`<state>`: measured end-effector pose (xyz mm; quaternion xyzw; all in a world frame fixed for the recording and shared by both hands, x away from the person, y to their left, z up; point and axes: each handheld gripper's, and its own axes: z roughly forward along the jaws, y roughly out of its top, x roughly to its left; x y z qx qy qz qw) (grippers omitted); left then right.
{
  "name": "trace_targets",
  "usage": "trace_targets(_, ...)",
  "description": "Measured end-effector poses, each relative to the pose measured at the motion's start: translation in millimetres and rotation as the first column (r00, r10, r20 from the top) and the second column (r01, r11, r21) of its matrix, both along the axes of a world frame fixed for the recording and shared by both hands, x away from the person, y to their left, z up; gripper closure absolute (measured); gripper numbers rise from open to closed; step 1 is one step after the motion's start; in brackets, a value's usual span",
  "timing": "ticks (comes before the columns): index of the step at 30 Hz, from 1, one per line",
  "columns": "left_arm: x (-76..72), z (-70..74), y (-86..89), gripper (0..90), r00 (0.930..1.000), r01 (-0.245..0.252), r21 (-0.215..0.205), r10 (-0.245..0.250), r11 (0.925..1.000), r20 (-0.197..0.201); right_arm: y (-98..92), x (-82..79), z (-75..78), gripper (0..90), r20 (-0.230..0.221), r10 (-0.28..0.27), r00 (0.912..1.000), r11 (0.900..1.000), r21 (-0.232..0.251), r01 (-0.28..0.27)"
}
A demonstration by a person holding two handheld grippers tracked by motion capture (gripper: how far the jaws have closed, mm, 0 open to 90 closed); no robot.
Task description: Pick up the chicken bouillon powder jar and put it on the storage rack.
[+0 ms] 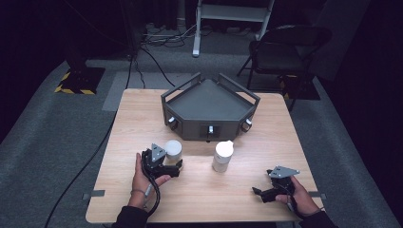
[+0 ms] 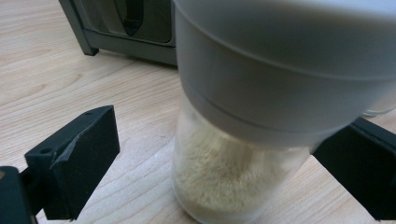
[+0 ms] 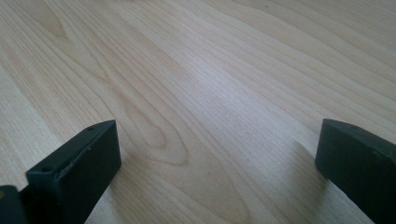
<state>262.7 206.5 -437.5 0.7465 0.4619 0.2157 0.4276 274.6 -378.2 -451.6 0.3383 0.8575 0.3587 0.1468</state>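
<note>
Pale wooden counter [image 1: 199,190] in a dim room with grey carpet [image 1: 43,142], a folding chair [image 1: 285,52] and cables behind, carrying a dark grey angular tray-like box [image 1: 209,102] at its far side. Left gripper [image 1: 177,166] spread wide around a white-lidded jar [image 2: 243,140] of pale powder, right jaw close against it, left jaw apart; second white jar [image 1: 222,156] standing near the middle. Right gripper [image 1: 257,192] released, jaws wide apart over bare wood at the near right.

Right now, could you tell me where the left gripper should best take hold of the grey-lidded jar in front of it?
Probably on the clear glass body below the wide grey lid, coming in level from the person's side. The jar stands upright, and the left gripper already has its open jaws on either side of it; the lid looks too broad.
</note>
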Motion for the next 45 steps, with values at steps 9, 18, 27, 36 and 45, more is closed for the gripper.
trace_targets(9, 4.9, -2.7, -4.6, 1.1, 1.0, 0.001, -0.025, -0.001, 0.9997, 0.009, 0.0, 0.0, 0.0, 0.0, 0.0, 0.0, 1.0, 1.0, 0.0, 0.0)
trace_targets(18, 8.1, -5.1, -10.2, 1.5, 0.9998, -0.004, -0.031, 0.004, 0.9995, 0.018, 0.0, 0.0, 0.0, 0.0, 0.0, 0.0, 1.0, 1.0, 0.0, 0.0)
trace_targets(27, 11.1, -9.4, -9.5, 20.9, 0.9994, 0.008, -0.049, -0.006, 0.9988, 0.033, 0.0, 0.0, 0.0, 0.0, 0.0, 0.0, 1.0, 1.0, 0.0, 0.0)
trace_targets(36, 7.7, -7.7, -13.7, 32.3, 0.9987, 0.009, -0.022, -0.008, 0.9997, 0.051, 0.0, 0.0, 0.0, 0.0, 0.0, 0.0, 1.0, 1.0, 0.0, 0.0)
trace_targets(45, 5.6, -4.0, -18.1, 32.6, 0.9988, -0.005, -0.001, 0.005, 1.0, 0.048, -0.1, 0.1, 0.0, 0.0, 0.001, 0.001, 1.0, 1.0, 0.0, -0.001)
